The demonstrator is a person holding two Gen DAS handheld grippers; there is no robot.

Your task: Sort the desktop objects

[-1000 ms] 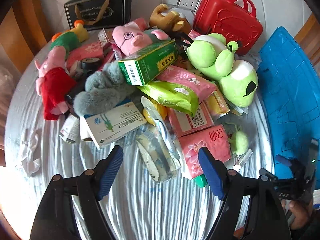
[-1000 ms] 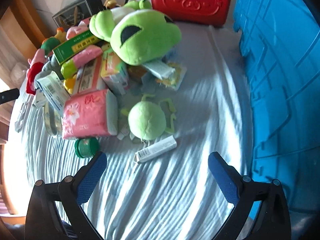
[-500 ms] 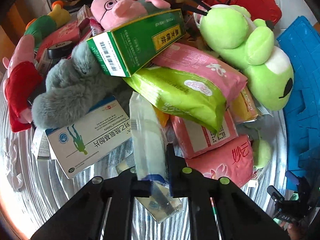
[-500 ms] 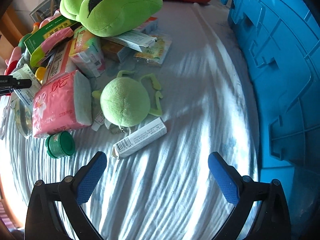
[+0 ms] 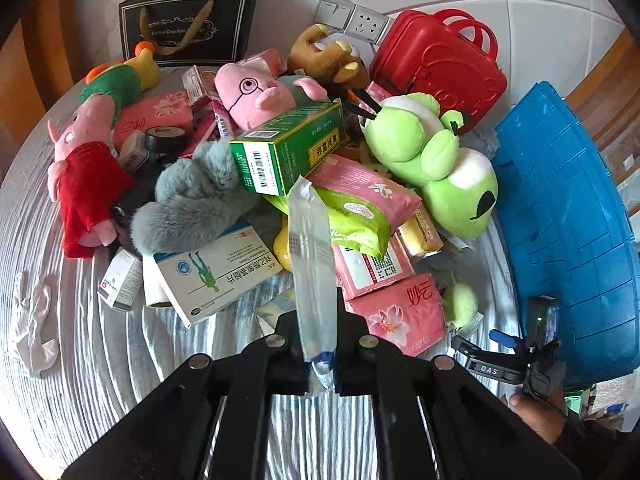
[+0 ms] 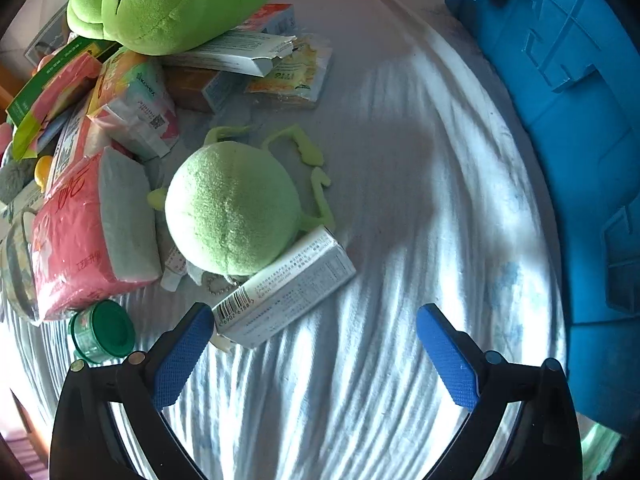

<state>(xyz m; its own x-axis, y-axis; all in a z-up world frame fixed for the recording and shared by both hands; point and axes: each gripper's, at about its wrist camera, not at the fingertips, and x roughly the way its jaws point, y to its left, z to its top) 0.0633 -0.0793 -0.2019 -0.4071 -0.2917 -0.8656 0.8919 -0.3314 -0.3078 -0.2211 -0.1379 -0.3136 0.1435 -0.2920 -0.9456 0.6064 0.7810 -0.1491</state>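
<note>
One clear plastic packet (image 5: 311, 264), pinched in left claw (image 5: 320, 360), right claw (image 6: 316, 344) wide open

The pile of toys and boxes (image 5: 280, 152) lies left of the crate (image 5: 568, 216) on the cloth (image 5: 100, 360).

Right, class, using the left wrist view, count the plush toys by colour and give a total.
Pink: 2, red-dressed pig, bespectacled pig
Green: 2, frog, small round plush
Mixed: 1, green-and-yellow plush
Brown: 1, brown plush
Grey: 1, grey furry plush
Total: 7
</note>
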